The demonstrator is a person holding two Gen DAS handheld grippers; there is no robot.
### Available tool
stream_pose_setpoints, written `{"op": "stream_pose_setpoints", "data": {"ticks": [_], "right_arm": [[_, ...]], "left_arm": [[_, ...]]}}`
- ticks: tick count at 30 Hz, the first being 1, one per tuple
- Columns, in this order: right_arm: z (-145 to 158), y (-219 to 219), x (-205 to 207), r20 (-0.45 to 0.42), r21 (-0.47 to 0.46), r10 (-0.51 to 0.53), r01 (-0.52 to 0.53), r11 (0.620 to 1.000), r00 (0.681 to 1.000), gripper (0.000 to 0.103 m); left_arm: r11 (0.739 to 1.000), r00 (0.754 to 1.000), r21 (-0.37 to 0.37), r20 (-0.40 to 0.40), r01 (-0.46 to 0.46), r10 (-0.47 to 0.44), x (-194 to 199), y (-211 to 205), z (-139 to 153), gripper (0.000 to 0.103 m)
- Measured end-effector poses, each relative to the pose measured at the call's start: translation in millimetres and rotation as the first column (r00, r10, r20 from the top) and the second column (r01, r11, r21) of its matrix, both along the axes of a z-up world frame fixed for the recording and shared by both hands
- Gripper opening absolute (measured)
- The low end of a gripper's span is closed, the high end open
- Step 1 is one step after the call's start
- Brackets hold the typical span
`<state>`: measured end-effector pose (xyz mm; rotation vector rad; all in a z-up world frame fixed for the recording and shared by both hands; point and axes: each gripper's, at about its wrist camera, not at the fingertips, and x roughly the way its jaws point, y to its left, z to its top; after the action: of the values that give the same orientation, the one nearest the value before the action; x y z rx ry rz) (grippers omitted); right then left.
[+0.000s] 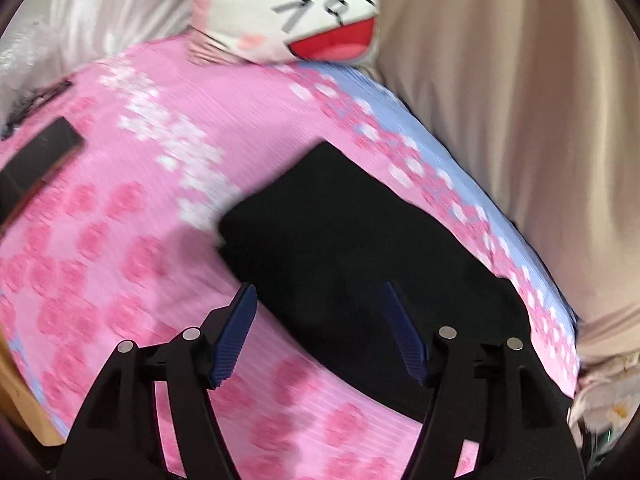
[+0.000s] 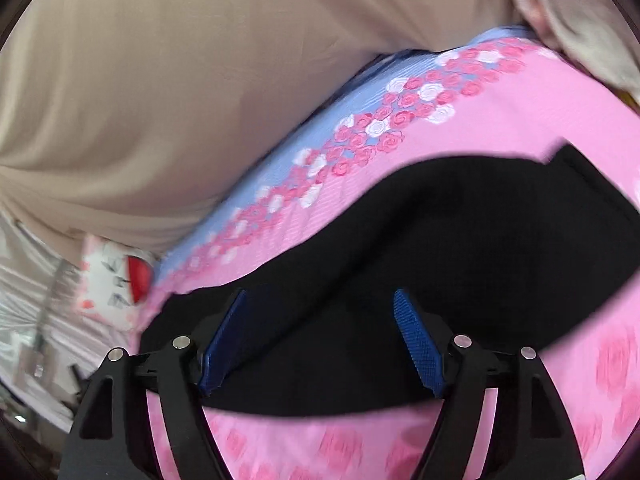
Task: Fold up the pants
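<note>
**poster1:** Left wrist view first — black pants [image 1: 340, 248] lying on the pink rose bedsheet [image 1: 120, 208], already down to a compact dark slab, closer to the right edge of the bed than the left. Left gripper [image 1: 318, 298] hanging over the near end with jaws spread wide, nothing pinched. Same story from the right wrist: right gripper [image 2: 320, 300] also splayed apart over the pants [image 2: 440, 248], empty. Everything a bit motion-blurred, so hard to say whether any pad actually touches cloth.

**poster2:** Looks close to finished then, judging by the shape. Tips for whatever fold or tidy-up remains?

**poster1:** Probably: drop both sets of fingers onto the near edge, well apart, grab all layers and not just the top one, lift evenly, lay over to the far edge, then press flat. Worth watching the right side — not much sheet left before the beige curtain [image 1: 500, 120].

**poster2:** Count?

**poster1:** One pair of pants, two grippers, one cartoon-face pillow [image 1: 304, 12] at the far end, one dark flat rectangle [image 1: 44, 152] at far left — phone or remote, can't tell.
</note>
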<state>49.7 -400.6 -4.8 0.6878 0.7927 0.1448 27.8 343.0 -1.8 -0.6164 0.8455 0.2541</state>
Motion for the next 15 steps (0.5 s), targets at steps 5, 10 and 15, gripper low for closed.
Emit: {"op": "stream_pose_setpoints", "data": {"ticks": [5, 10, 15], "right_arm": [[-20.7, -3.0, 62.9, -0.163, -0.115, -0.074, 0.056, 0.992, 0.984, 0.008], [40.5, 13.2, 7.4, 0.210, -0.123, 0.000, 0.027, 0.992, 0.978, 0.008], [-11.8, -9.4, -62.2, -0.017, -0.363, -0.113, 0.099, 0.927, 0.993, 0.043]], "left_arm": [[0.997, 0.993, 0.030, -0.089, 0.075, -0.073, 16.0, -35.9, -25.5, 0.071], [0.996, 0.983, 0.073, -0.178, 0.057, -0.043, 21.9, -36.9, -45.9, 0.071], [0.991, 0.978, 0.113, -0.204, 0.070, -0.046, 24.2, -37.1, -48.9, 0.072]]}}
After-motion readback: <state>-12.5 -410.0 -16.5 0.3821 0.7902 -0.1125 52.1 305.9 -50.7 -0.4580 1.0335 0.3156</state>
